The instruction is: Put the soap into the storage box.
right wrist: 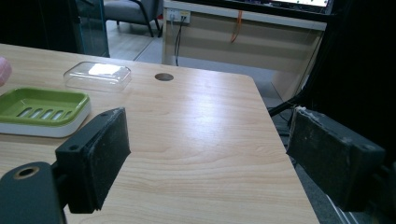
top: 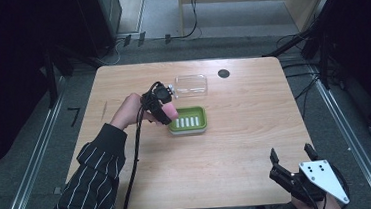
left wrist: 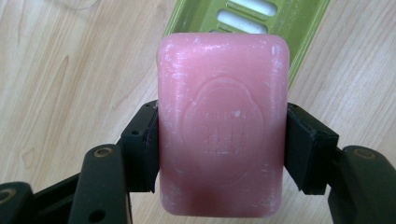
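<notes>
The left gripper (left wrist: 223,154) was clamped on a pink, rounded rectangular bar of soap (left wrist: 222,126), one black jaw pressed to each long side, and it hung over the left end of the green slotted plastic soap dish (top: 188,119) near the middle of the light wooden table (top: 237,145). By the look of it, this was the placing step: soap carried in, dish waiting below, nothing let go yet. In the left gripper view the bar covered part of the dish's near edge, with white slots peeking out above it, so the bar sat off to one side rather than squarely over the tray. The next move, I'd say, called for a short shift across the dish, a gentle lowering until the bar rested flat on the slots, then a parting of the jaws. The left forearm in its striped sleeve (top: 92,182) reached in from the lower left, hand angled forward and tipped down toward the dish. Just behind the dish lay a clear plastic lid (top: 191,85), apart from it. The right gripper (top: 293,158) waited at the table's near right corner, jaws spread wide with nothing between them, pointing up the table.
</notes>
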